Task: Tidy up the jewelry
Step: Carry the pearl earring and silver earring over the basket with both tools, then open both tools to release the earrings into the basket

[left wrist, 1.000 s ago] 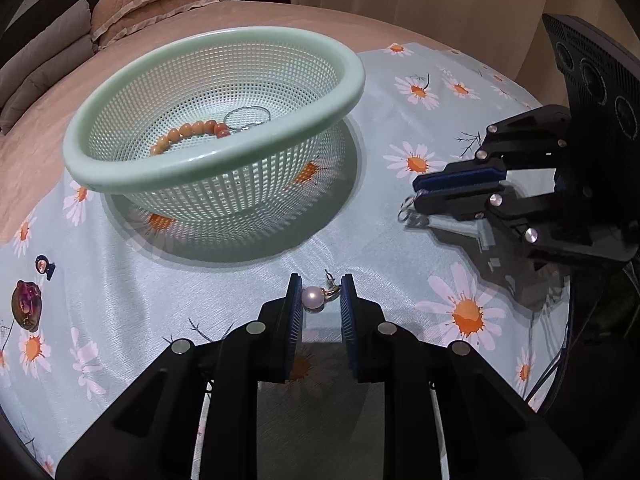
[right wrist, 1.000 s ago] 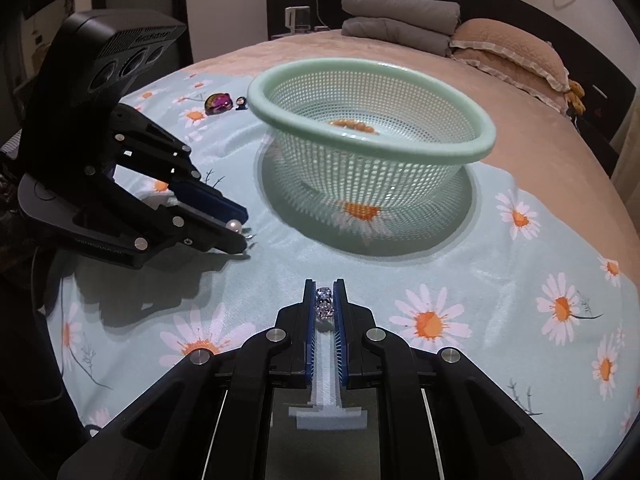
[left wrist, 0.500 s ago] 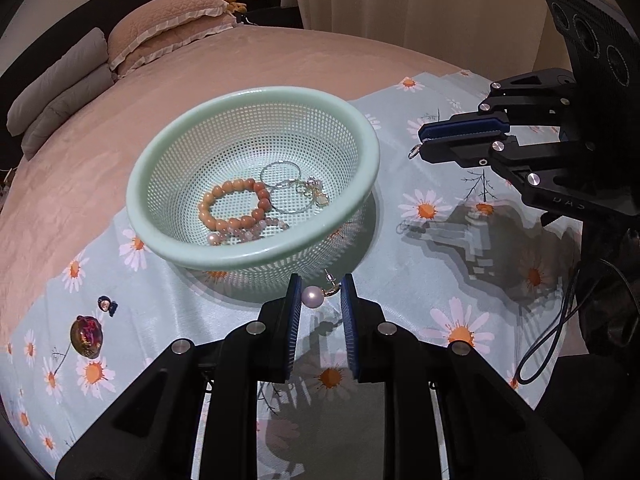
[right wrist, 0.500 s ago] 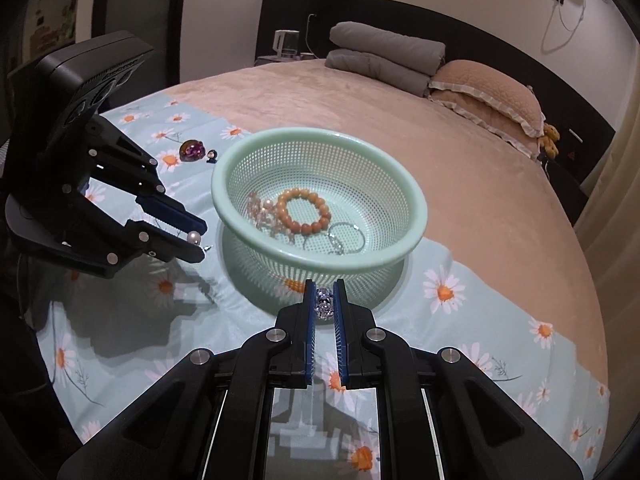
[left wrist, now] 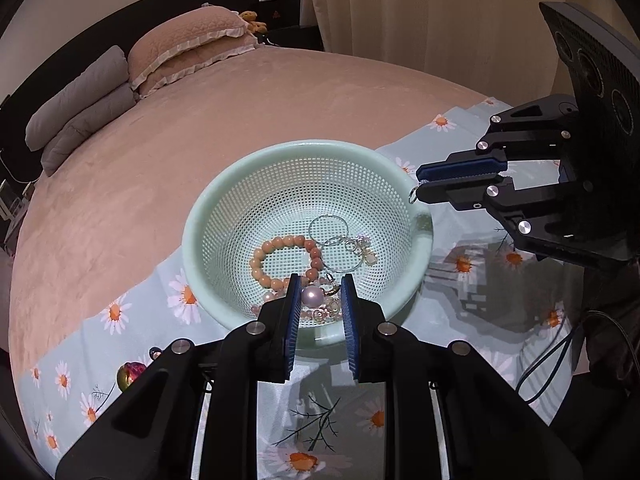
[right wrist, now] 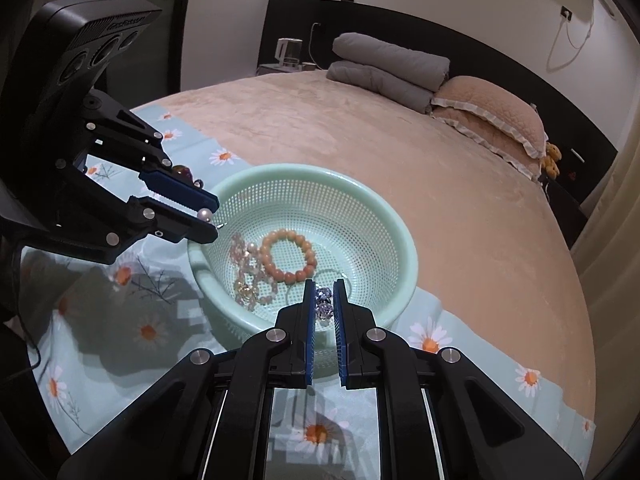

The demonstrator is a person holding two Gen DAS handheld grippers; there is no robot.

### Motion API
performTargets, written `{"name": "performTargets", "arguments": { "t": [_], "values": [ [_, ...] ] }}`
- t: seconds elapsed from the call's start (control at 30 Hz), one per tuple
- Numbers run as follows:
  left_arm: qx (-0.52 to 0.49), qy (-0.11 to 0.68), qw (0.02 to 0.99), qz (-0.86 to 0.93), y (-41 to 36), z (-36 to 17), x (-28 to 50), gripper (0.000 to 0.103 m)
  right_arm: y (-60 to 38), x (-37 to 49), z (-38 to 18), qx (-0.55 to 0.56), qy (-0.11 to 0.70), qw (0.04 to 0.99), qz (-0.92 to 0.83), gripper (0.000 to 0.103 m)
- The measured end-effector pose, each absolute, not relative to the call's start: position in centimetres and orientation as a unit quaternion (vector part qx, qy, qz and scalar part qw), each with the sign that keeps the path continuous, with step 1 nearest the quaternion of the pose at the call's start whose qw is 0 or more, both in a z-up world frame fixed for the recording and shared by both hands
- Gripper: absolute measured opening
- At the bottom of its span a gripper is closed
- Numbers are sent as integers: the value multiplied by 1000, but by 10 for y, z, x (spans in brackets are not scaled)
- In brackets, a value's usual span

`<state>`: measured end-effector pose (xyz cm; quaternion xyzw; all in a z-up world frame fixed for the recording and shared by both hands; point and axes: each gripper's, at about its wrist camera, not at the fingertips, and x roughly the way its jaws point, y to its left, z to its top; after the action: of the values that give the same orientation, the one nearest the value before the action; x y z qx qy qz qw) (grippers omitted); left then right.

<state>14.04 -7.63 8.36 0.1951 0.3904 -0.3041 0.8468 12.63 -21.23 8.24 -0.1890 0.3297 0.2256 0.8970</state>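
A pale green mesh basket rests on a daisy-print cloth on a bed. Inside lie an orange bead bracelet, a thin hoop and pale beaded pieces. My left gripper is shut on a pearl earring above the basket's near rim. My right gripper is shut on a small crystal earring, held over the basket's right edge; its ring pokes out at the tips.
On the cloth to the left of the basket lie a purple-red gem piece and a small dark stud. Pillows and folded grey blankets sit at the bed's head. A curtain hangs beyond.
Both grippers have risen with their earrings and tilted down, so the basket now sits lower in view with its contents showing. Neither grip has changed.
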Motion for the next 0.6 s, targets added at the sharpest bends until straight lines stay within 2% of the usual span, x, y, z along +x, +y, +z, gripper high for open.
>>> {"name": "performTargets", "arguments": {
  "t": [0.4,0.43,0.47,0.5,0.53,0.6],
  "values": [
    [182,417,840,-295,-75,64,159,22,-217,148,58,-154,353,896,220,9],
    [181,418,841,-291,-74,64,162,23,-217,150,58,-150,352,897,219,9],
    [179,417,843,-287,-73,64,163,33,-218,150,58,-146,351,899,218,11],
    [176,417,845,-284,-72,65,164,49,-219,152,58,-140,352,900,215,16],
    [173,417,846,-282,-71,66,164,56,-219,153,58,-138,353,901,211,22],
    [171,412,851,-277,-69,69,162,71,-218,151,57,-145,350,905,194,69]
  ]
}}
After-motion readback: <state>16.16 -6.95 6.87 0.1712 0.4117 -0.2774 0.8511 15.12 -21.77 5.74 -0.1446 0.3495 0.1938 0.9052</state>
